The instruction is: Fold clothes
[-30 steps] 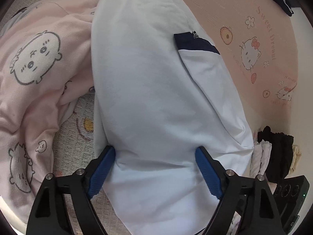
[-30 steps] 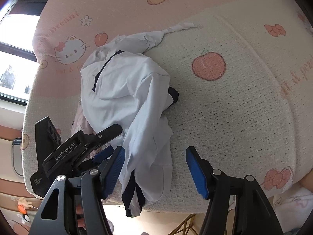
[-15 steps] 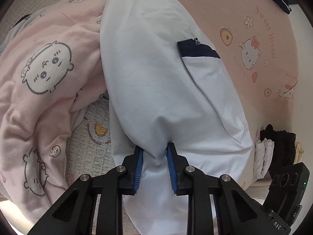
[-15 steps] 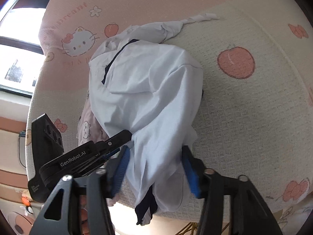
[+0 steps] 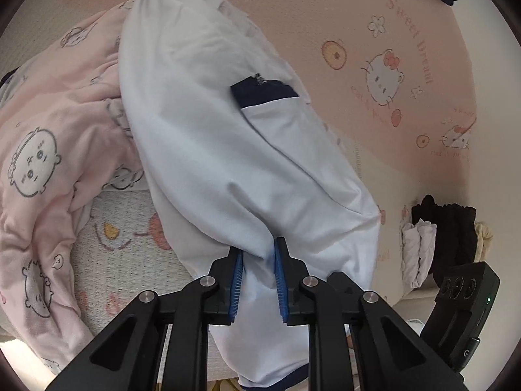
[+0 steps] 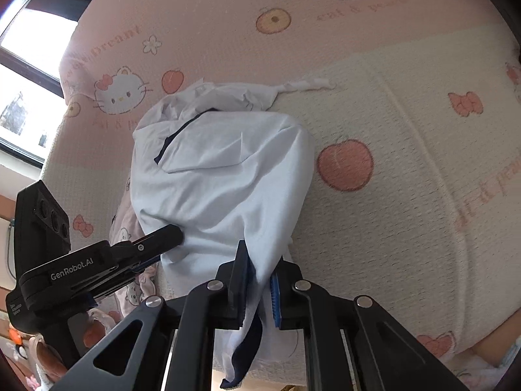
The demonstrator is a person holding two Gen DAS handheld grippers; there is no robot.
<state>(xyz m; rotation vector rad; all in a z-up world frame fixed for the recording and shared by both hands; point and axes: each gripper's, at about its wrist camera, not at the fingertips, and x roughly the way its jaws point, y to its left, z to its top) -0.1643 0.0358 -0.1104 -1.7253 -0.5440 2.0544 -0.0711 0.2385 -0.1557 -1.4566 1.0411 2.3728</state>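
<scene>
Where both pairs of blue pads stood spread a second ago, the left hand-held gripper (image 5: 258, 282) and right hand-held gripper (image 6: 260, 288) are now pinched onto the near hem of the white cotton garment with navy trim (image 5: 228, 150). Its hem is lifted off the pink cartoon-print bed cover (image 6: 407, 169), the far part left bunched there. A spread-out for folding is likely enabled. Both grippers are held low at the near bed edge, side by side, angled forward.
</scene>
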